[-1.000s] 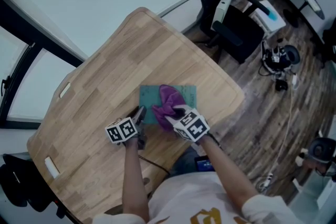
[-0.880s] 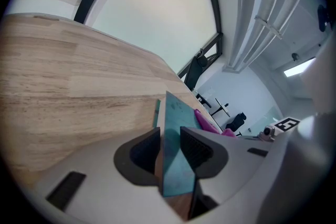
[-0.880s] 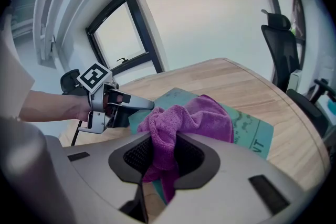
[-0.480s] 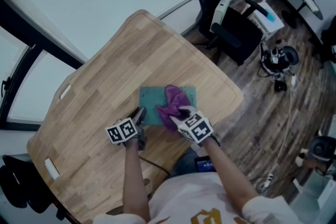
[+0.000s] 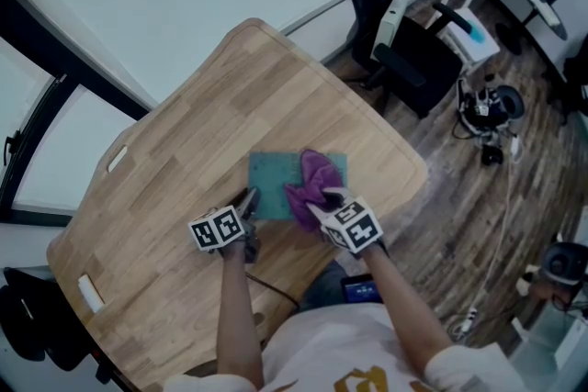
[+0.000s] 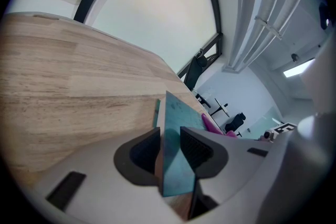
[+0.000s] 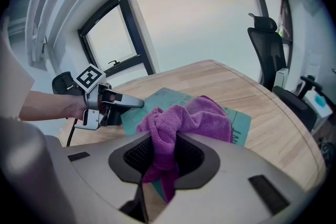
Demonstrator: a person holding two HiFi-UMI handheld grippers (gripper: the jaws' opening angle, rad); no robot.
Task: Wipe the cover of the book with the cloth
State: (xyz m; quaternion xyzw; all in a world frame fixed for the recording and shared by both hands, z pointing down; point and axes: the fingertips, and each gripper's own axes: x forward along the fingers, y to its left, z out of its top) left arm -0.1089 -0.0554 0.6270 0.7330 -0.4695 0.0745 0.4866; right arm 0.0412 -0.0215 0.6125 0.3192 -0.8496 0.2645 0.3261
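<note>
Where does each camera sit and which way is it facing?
Head view: on the head, steeply down at table, book, cloth; forearms, left gripper, right gripper show.
Left gripper view: on that gripper, along its jaws, shut on the book, across the table.
Right gripper view: on that gripper, toward the windows over the cloth in its jaws; left hand shows.
Shared: book and cloth in all three.
</note>
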